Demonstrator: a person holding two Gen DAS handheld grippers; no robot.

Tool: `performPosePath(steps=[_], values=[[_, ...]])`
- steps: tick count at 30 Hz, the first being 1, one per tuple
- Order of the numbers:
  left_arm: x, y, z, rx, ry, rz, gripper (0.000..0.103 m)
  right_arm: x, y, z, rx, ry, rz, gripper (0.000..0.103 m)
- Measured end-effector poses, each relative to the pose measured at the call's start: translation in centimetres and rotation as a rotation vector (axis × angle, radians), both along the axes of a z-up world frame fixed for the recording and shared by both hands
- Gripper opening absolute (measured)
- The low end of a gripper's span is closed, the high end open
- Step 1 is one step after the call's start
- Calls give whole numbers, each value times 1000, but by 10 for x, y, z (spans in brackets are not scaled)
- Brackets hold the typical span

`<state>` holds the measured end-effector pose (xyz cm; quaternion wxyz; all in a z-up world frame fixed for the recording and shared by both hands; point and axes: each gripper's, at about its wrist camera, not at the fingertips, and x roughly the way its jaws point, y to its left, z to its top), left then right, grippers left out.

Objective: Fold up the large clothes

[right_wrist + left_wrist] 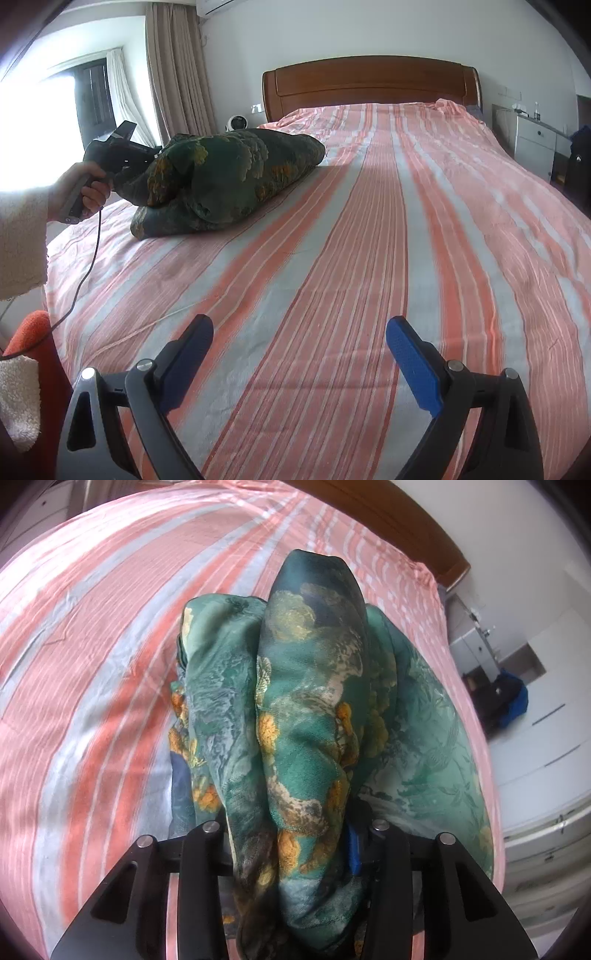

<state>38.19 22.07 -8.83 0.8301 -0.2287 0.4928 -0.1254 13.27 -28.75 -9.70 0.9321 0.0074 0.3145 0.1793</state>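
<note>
Garment (225, 177) is lying bundled on the bed (369, 258) at 10 o'clock, draping between the left tool (295, 849) jaws, grip unclear; right tool (299, 354) is hovering open, empty, ready to assist.

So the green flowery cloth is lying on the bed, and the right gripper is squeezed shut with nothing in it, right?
Not quite. The right gripper is open, its blue pads wide apart with nothing in it; the right wrist view shows this. The cloth does lie on the bed.
</note>
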Motion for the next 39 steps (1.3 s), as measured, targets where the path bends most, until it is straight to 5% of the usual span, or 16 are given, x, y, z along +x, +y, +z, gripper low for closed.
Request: performPosePath(steps=[6,10,20,28,34,39], values=[[-8,5,7,-5,-21,51,71,-6,-2,-7,17,7,18,94],[-16,2,18,67,-52,79,90,-9,-4,-6,29,3,30,94],[-45,26,38,107,-107,184,90,-12,0,-7,46,2,38,94],[-127,55,53,231,-231,415,91,-10,0,0,29,0,32,94],[-180,44,6,235,-261,496,94,46,21,66,89,-73,39,95],[-186,34,-35,241,-236,514,94,125,102,136,93,-149,162,97]])
